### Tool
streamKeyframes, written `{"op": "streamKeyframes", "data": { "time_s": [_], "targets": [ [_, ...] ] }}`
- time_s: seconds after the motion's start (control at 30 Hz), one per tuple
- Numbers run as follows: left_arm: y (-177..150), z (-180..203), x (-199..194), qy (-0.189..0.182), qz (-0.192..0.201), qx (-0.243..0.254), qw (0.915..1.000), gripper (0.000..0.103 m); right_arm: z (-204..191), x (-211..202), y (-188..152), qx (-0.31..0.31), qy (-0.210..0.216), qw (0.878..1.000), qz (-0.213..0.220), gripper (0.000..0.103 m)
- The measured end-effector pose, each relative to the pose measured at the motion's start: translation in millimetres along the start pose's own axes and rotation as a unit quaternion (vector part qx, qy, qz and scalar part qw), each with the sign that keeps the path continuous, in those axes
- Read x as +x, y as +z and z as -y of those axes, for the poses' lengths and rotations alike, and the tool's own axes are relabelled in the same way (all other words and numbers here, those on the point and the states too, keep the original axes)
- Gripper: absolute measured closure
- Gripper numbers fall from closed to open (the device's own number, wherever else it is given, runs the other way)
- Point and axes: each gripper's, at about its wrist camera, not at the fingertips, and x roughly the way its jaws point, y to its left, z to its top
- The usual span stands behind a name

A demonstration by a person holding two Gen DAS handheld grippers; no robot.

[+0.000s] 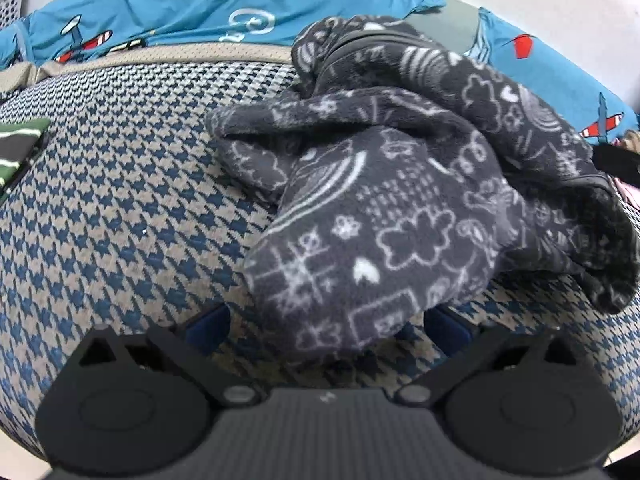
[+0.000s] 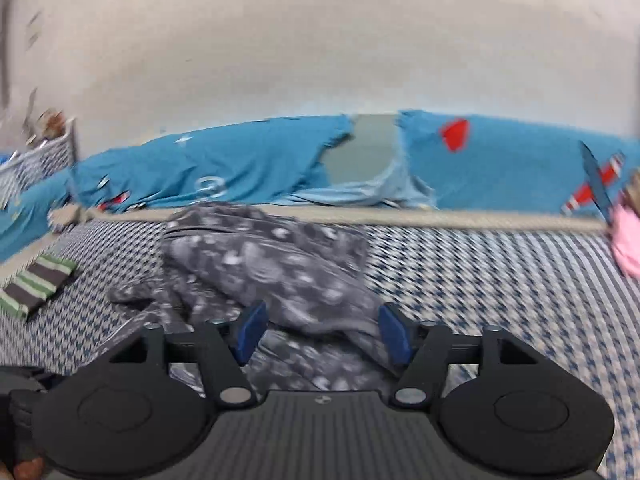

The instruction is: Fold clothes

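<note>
A dark grey fleece garment [image 1: 400, 200] printed with white doodles lies bunched on the blue-and-beige houndstooth bedspread [image 1: 120, 208]. In the left wrist view its nearest fold droops between the blue pads [image 1: 208, 326] of my left gripper [image 1: 326, 330]; the jaws stand wide and neither pad presses the cloth. The right wrist view is blurred. It shows the same garment [image 2: 260, 264] crumpled ahead of and below my right gripper [image 2: 322, 334], which is open, its blue pads [image 2: 250, 332] apart with the fleece beyond them.
A folded cloth with green and dark stripes [image 2: 34, 284] lies at the left on the bedspread [image 2: 500, 292]. Blue bedding with aeroplane prints [image 2: 500, 160] is piled along the wall behind. A pink cloth [image 2: 626, 240] sits at the right edge, and a white basket [image 1: 12, 0] at the far left.
</note>
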Motion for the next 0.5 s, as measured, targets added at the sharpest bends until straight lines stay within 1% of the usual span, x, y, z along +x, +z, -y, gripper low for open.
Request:
{"op": "streamKeyframes", "data": {
  "time_s": [0.13, 0.23, 0.4, 0.5],
  "targets": [
    [1.7, -0.7, 5.7, 0.004, -0.002, -0.007, 1.0, 0.0, -24.4, 16.9, 5.7, -0.063, 0.012, 0.998, 0.011, 0.029],
    [2.9, 0.8, 8.7, 0.007, 0.0, -0.007, 1.0, 0.0, -35.3, 28.8, 10.2, -0.095, 0.013, 0.995, 0.021, 0.022],
    [6.3, 3.0, 13.0, 0.003, 0.004, -0.005, 1.0, 0.0, -40.1, 55.1, 17.8, -0.106, 0.028, 0.994, 0.019, 0.019],
    [7.1, 6.4, 23.5, 0.009, 0.01, 0.0, 0.9999, 0.0, -43.2, 73.6, 18.0, -0.109, 0.034, 0.993, 0.005, 0.019]
  ]
}}
